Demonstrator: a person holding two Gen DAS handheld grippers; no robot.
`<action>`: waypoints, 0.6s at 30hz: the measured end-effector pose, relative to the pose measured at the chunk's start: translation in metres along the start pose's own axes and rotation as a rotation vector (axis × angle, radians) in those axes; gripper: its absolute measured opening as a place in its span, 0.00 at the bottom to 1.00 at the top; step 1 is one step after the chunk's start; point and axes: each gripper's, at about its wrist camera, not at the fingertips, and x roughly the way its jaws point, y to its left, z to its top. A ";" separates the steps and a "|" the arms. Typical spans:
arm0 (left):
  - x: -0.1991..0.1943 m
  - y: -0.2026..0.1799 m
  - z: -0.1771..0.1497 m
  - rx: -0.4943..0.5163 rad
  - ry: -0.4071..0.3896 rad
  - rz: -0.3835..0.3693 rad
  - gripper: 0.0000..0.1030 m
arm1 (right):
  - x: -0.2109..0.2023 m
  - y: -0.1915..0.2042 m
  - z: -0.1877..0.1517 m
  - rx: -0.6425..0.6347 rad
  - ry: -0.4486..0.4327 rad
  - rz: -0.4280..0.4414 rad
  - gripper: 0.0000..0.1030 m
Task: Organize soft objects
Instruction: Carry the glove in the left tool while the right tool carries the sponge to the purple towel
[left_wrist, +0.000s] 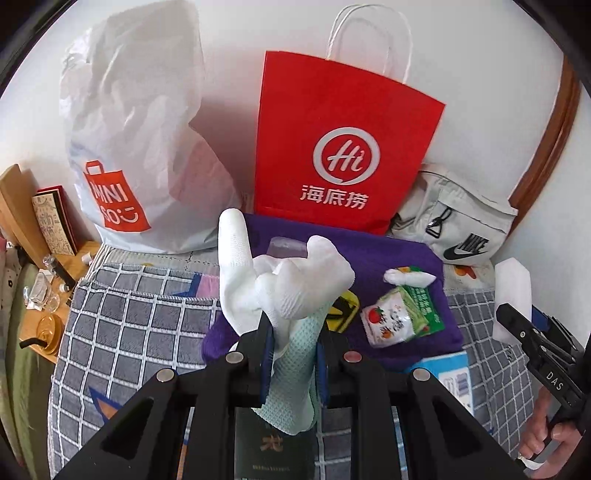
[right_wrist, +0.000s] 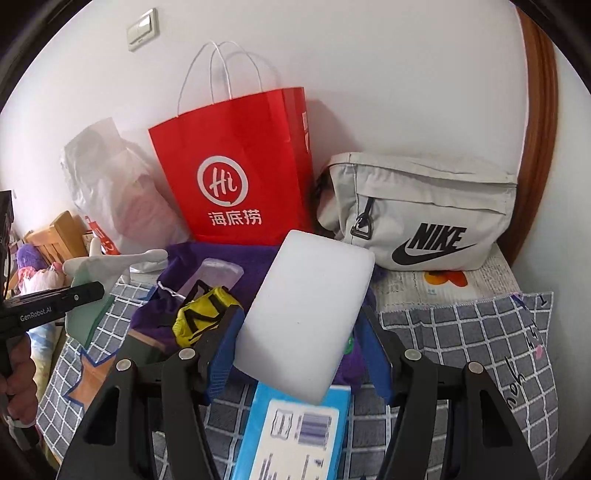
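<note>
Glove (left_wrist: 284, 291) pinched in left gripper (left_wrist: 293, 343); foam block (right_wrist: 306, 314) clamped in right gripper (right_wrist: 299, 354).

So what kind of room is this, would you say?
Probably a bedroom at home: a checked blanket covers what looks like a bed, shopping bags lean on the wall, and a cluttered wooden side table stands beside it.
</note>
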 end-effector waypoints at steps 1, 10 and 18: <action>0.004 0.000 0.002 0.001 0.002 0.003 0.18 | 0.005 0.000 0.001 -0.004 0.005 0.000 0.60; 0.042 0.004 0.021 -0.011 0.030 0.005 0.18 | 0.050 0.001 0.013 -0.036 0.054 0.009 0.60; 0.069 0.003 0.031 -0.032 0.047 0.009 0.18 | 0.081 -0.002 0.018 -0.022 0.081 0.034 0.61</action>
